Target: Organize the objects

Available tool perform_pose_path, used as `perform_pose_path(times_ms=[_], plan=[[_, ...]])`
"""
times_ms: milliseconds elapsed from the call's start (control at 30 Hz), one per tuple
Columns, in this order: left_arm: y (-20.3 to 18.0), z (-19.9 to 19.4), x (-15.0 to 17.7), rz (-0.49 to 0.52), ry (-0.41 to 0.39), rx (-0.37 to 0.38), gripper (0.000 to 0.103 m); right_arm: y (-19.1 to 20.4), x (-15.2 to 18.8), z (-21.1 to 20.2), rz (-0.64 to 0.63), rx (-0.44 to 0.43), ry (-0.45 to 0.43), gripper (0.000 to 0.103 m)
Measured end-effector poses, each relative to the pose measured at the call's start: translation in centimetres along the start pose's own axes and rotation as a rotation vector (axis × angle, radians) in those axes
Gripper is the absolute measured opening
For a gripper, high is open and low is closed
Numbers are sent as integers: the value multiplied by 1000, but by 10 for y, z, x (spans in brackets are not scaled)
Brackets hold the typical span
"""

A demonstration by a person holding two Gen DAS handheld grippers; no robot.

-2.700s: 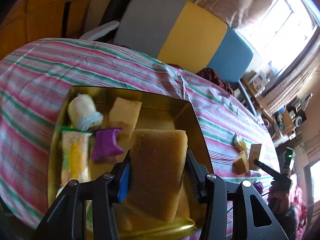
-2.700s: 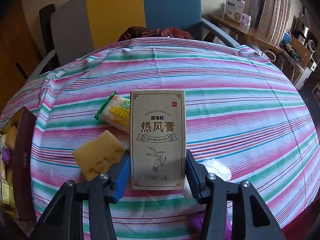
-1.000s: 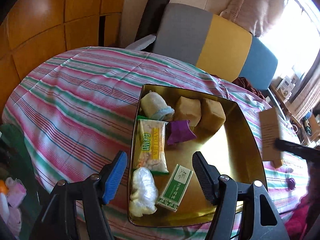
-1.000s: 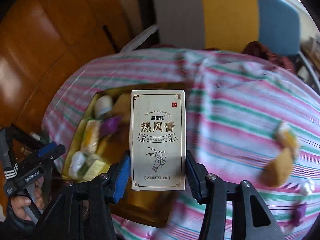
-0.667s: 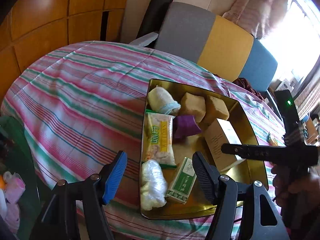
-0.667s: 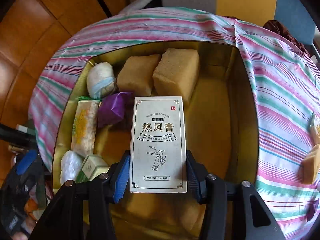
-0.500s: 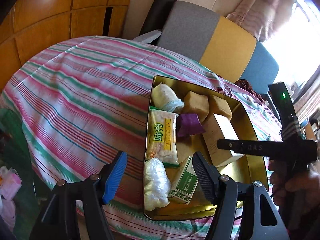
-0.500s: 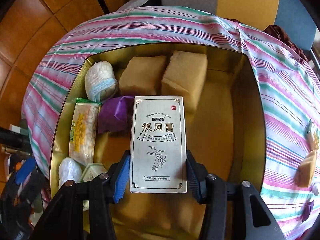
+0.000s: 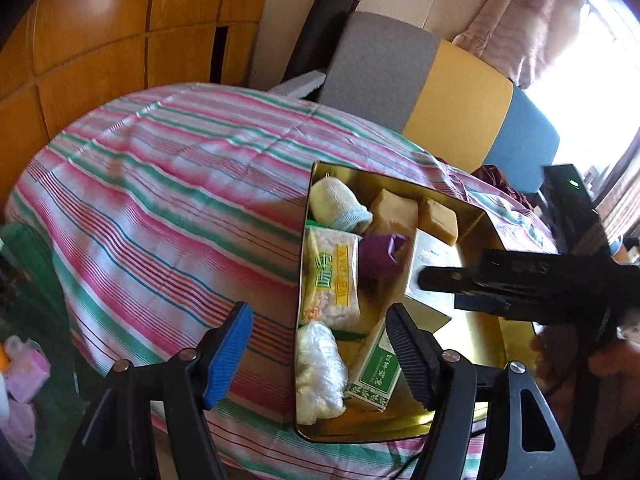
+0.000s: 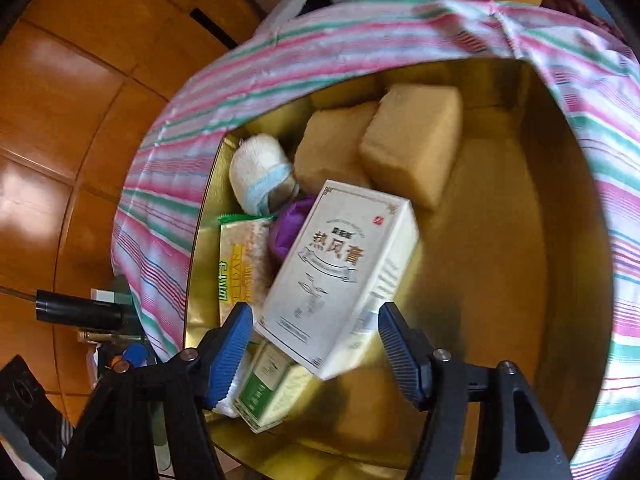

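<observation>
Right gripper [image 10: 314, 312]: spread, jaws just now opening, with the cream carton [image 10: 340, 264] between them but apparently free of both pads, only slim gaps on either side. Left gripper [image 9: 319, 312]: spread as well, pinching nothing, hovering over the near edge of the gold tin [image 10: 500, 240] and the striped cloth [image 9: 160, 200].

Sits inside the tin, that carton, tilted rather than flat. Leans at 10 o'clock on the purple wrapper [image 10: 286, 228] and rests its low corner at 7 o'clock on the small green box [image 10: 272, 384]. Has two tan sponges [image 10: 412, 136] beyond it at 12 o'clock, the snack packet [image 10: 240, 264] at 9 o'clock and the rolled sock [image 10: 258, 172] at 11 o'clock. Leaves bare tin floor at 3 o'clock.

Handles, by the look of it, as a light thing: thin printed card, stiff along the edges, probably hollow around a tube or jar, so likely to dent under a hard squeeze on the broad faces. Looks smooth and a little glossy, hence apt to slide on metal or pivot between ribbed pads if held near one end.

Best taken across the two long narrow sides, about mid-length, pads square to the card, with modest pressure. Better not nudged from 9 o'clock: could tip off its props and knock the neighbours. Could be laid flat toward the open floor at 3 o'clock if a tidier fit is wanted.
</observation>
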State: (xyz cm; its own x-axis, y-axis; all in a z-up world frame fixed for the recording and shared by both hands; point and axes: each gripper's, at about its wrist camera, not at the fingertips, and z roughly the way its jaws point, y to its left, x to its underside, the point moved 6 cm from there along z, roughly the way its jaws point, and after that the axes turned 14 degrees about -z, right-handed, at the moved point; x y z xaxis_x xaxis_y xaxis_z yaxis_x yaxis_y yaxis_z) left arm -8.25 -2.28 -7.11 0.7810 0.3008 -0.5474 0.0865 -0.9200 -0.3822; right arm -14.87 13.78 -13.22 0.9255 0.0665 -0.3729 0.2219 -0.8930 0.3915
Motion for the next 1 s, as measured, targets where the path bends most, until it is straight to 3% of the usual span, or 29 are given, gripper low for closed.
perform_pose_path(times_ms=[200,533,1000], plan=[[-7,-7,0,41,-48,-26,74,-8,13,-30,-58,57,-85,68],[-31,-22,10,122,-114,-50,79,-30,38,-84,-224,302,-199,68],[-79,-27,33,256,-111,-23,79,-131,65,-166,-92,483,-263,68]])
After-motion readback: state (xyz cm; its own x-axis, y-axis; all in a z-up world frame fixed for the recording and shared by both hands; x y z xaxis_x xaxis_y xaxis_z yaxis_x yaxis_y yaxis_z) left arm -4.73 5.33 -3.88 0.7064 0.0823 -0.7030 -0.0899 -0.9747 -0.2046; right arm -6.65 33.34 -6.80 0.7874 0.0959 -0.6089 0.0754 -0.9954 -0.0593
